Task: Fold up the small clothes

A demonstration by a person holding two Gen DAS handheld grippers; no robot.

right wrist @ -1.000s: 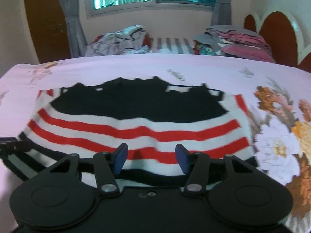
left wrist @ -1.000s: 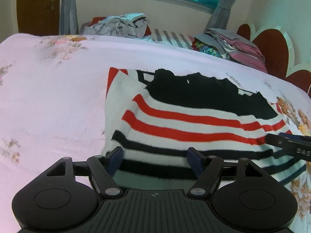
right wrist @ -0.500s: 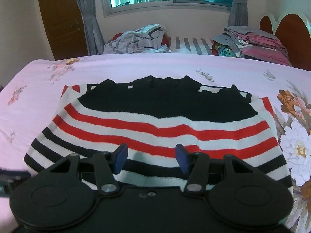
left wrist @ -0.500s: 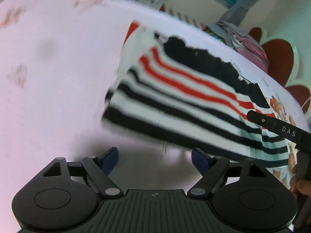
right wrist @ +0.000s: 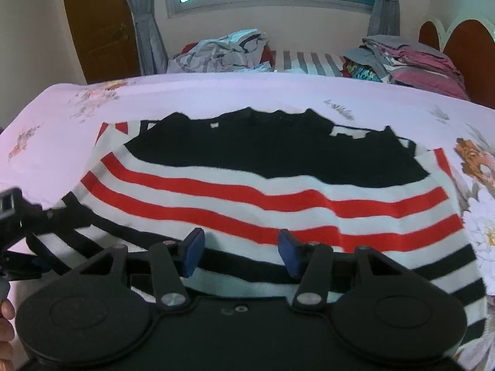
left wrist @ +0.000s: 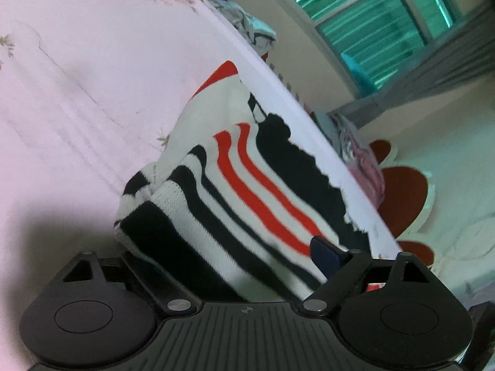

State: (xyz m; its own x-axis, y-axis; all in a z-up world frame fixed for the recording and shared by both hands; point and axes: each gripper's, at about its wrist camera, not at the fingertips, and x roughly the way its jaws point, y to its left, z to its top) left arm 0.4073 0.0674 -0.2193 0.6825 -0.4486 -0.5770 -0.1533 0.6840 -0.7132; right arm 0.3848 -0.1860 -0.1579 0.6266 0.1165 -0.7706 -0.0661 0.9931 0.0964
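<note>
L gripper (left wrist: 229,256) closing round sweater (left wrist: 247,191) edge

Striped sweater (right wrist: 253,191): ribbed knit cloth, matt, coarse weave plain at 7 o'clock corner. Bed sheet (right wrist: 216,92): smooth thin cloth, printed flowers, faint creases. Right tool (right wrist: 240,252): matt black plastic body, bright metal pivot pins, blue matt pads (right wrist: 287,256). Left tool (left wrist: 229,266): same plastic, ribbed top. Door (right wrist: 96,24): glossy brown wood.

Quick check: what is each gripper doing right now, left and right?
Left gripper: jaws closing around the striped sweater edge, not yet pinching.
Right gripper: open above the sweater, holding nothing.
</note>
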